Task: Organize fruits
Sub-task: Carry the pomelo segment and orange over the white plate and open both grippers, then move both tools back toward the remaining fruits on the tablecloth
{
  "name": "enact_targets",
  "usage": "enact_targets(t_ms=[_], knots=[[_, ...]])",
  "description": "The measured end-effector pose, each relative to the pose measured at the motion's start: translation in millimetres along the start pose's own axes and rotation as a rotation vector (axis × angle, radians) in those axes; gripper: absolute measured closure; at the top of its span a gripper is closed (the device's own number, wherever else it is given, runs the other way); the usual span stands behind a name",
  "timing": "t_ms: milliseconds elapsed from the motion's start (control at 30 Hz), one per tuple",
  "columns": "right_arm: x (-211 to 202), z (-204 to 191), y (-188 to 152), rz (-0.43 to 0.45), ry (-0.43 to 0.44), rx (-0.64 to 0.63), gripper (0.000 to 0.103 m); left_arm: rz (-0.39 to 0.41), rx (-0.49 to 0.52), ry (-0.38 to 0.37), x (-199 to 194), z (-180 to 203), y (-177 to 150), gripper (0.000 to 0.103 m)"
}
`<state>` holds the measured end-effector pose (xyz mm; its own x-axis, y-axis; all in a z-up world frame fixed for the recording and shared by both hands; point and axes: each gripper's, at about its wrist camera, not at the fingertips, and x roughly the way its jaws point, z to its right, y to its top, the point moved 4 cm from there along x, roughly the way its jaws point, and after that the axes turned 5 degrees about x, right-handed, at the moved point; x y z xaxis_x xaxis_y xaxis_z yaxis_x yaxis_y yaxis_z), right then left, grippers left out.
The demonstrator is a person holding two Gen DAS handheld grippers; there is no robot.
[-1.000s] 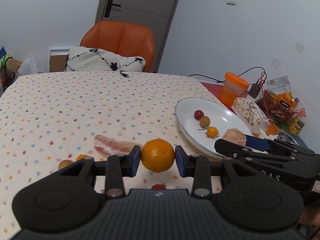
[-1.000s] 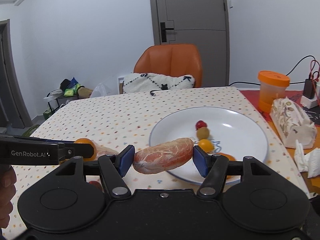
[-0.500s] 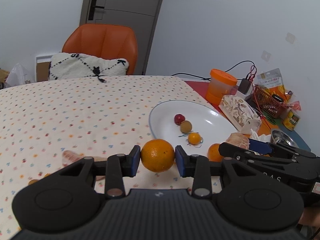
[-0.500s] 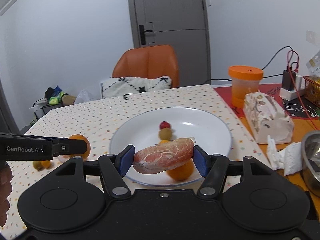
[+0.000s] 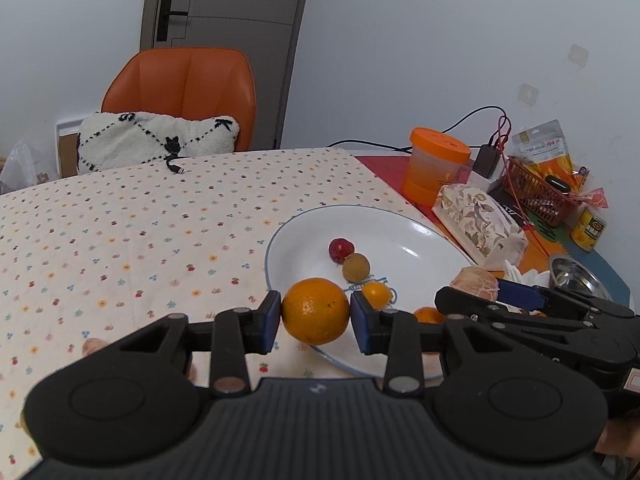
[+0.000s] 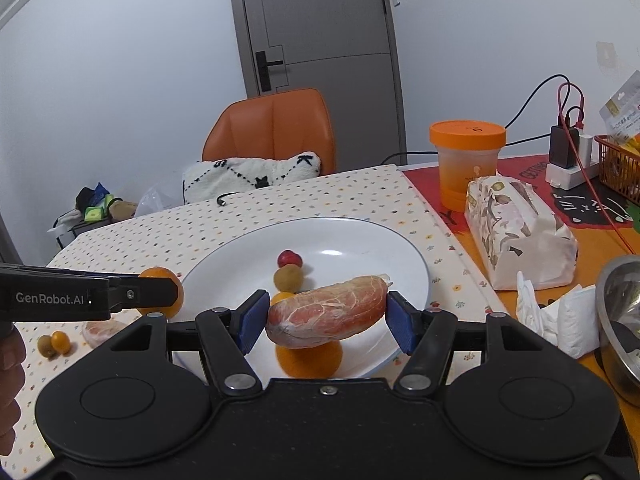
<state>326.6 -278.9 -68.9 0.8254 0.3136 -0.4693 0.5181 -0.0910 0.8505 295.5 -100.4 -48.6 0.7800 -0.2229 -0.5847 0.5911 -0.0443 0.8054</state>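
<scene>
My left gripper (image 5: 316, 318) is shut on an orange (image 5: 315, 311), held over the near left rim of the white plate (image 5: 416, 240). My right gripper (image 6: 326, 320) is shut on a peeled pomelo segment (image 6: 326, 316), held above the plate (image 6: 360, 236) near its front. On the plate lie a red fruit (image 6: 289, 258), a brown fruit (image 6: 287, 278), a small orange fruit (image 5: 376, 295) and a larger orange (image 6: 310, 360) under the segment. Left of the plate, on the dotted cloth, lie another pomelo segment (image 6: 102, 330) and two small fruits (image 6: 54, 344).
An orange-lidded cup (image 6: 466, 162), a tissue pack (image 6: 520, 232), crumpled tissues (image 6: 556, 314) and a steel bowl (image 6: 620, 320) stand right of the plate. A red basket (image 5: 540, 196) and a can (image 5: 588, 230) sit further right. An orange chair (image 5: 184, 92) with a cushion is behind the table.
Both grippers have moved right towards the plate with their fruit. The orange now hangs over the plate's rim and the pomelo segment is over the plate's front.
</scene>
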Motion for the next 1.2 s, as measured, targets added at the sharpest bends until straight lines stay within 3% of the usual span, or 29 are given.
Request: enact_targets(t_ms=[300, 400, 467, 800, 1000, 1200], knots=[[16, 6, 6, 0.002, -0.004, 0.026, 0.042, -0.028, 0.004, 0.000, 21, 5, 4, 0.067], [20, 7, 6, -0.003, 0.019, 0.042, 0.037, -0.041, 0.005, 0.009, 27, 7, 4, 0.067], [20, 9, 6, 0.002, 0.021, 0.059, 0.031, -0.033, 0.012, 0.017, 27, 8, 4, 0.062], [4, 14, -1, 0.020, 0.012, 0.096, 0.029, -0.040, -0.004, 0.050, 17, -1, -2, 0.044], [-4, 8, -4, 0.029, 0.016, 0.101, 0.024, -0.033, -0.001, 0.070, 6, -6, -8, 0.041], [-10, 0, -8, 0.028, 0.021, 0.092, 0.023, 0.004, -0.009, 0.111, -11, -14, -10, 0.026]])
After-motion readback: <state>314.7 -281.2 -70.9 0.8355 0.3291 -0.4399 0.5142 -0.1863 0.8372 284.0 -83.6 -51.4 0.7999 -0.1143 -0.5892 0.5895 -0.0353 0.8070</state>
